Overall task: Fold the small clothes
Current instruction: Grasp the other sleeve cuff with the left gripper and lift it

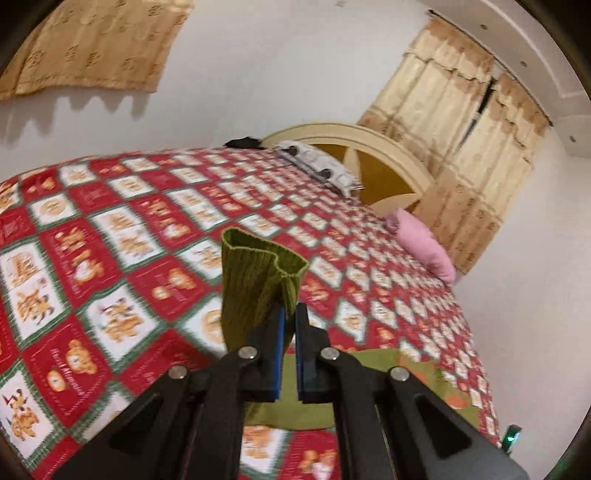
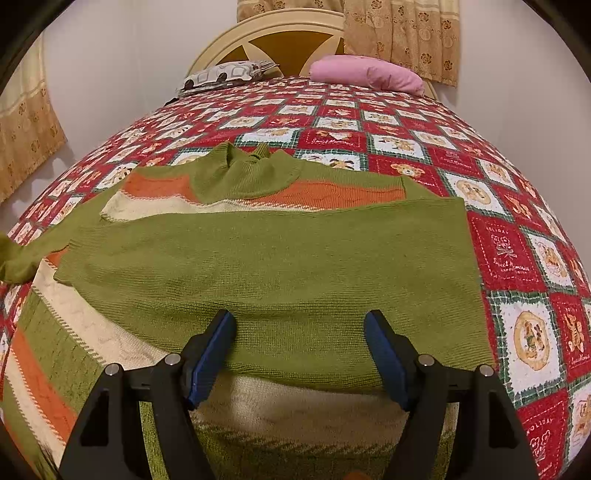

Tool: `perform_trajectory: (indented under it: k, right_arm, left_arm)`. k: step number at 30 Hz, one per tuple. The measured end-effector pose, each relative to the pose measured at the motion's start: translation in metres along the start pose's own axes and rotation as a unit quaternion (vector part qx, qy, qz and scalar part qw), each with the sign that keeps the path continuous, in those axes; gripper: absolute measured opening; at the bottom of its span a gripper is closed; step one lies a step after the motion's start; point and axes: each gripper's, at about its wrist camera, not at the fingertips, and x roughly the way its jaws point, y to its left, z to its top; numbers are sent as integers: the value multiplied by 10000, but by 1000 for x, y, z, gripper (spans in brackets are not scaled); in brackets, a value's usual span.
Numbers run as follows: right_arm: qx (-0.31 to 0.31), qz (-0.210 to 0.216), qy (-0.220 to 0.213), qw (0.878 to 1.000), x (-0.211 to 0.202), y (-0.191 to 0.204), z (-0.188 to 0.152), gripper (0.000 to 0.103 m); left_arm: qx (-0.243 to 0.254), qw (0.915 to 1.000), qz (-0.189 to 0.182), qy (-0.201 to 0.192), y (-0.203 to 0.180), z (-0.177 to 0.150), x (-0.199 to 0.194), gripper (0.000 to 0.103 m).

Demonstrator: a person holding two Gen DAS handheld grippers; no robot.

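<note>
The left gripper (image 1: 290, 314), its blue-padded jaws pressed together, pinches the ribbed cuff of a green sleeve (image 1: 255, 284) and holds it raised above the bed, the cuff's open end standing up past the fingertips. The right gripper (image 2: 300, 325) hangs with its jaws wide apart just above the near part of a green sweater (image 2: 280, 258) with orange and cream stripes, not gripping it. The sweater lies spread flat on the near end of a red, white and green patchwork quilt (image 2: 509, 258), one sleeve folded across its body and the collar toward the far side; its other sleeve trails off to the left. At the far end, a pink pillow (image 2: 364, 74) and a patterned grey-white pillow (image 2: 221, 75) rest against a cream, arched headboard (image 2: 258, 33), with tan curtains (image 2: 402, 37) behind.
</note>
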Motion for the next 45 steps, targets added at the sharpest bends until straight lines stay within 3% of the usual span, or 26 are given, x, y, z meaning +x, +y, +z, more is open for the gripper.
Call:
perform_trajectory:
  k: [14, 20, 24, 30, 36, 39, 43, 45]
  right_arm:
    - [110, 143, -32, 9998, 0, -5, -1, 75]
    - [222, 309, -42, 9993, -1, -9, 1, 76]
    - [694, 467, -136, 9964, -22, -30, 1, 76]
    - [715, 537, -373, 9953, -72, -50, -18, 76]
    - [832, 429, -338, 9950, -95, -73, -56, 76]
    - [865, 383, -293, 9951, -92, -77, -73, 76]
    - [933, 418, -213, 9945, -87, -80, -78, 76]
    - [909, 377, -99, 9951, -82, -79, -80, 76]
  left_arm:
    - [565, 9930, -1011, -245, -123, 26, -12, 5]
    - [853, 9871, -1349, -126, -175, 18, -4, 5]
    - [1035, 9817, -1596, 10, -211, 5, 3, 5]
    - [1258, 9719, -1956, 366, -269, -35, 27, 5]
    - [1454, 9628, -2098, 889, -319, -104, 66, 5]
    - [1633, 9596, -1991, 1135, -337, -138, 85, 5]
    - [2132, 9492, -1633, 1639, -361, -187, 109, 7]
    - [2303, 9428, -1563, 1833, -364, -201, 108, 17]
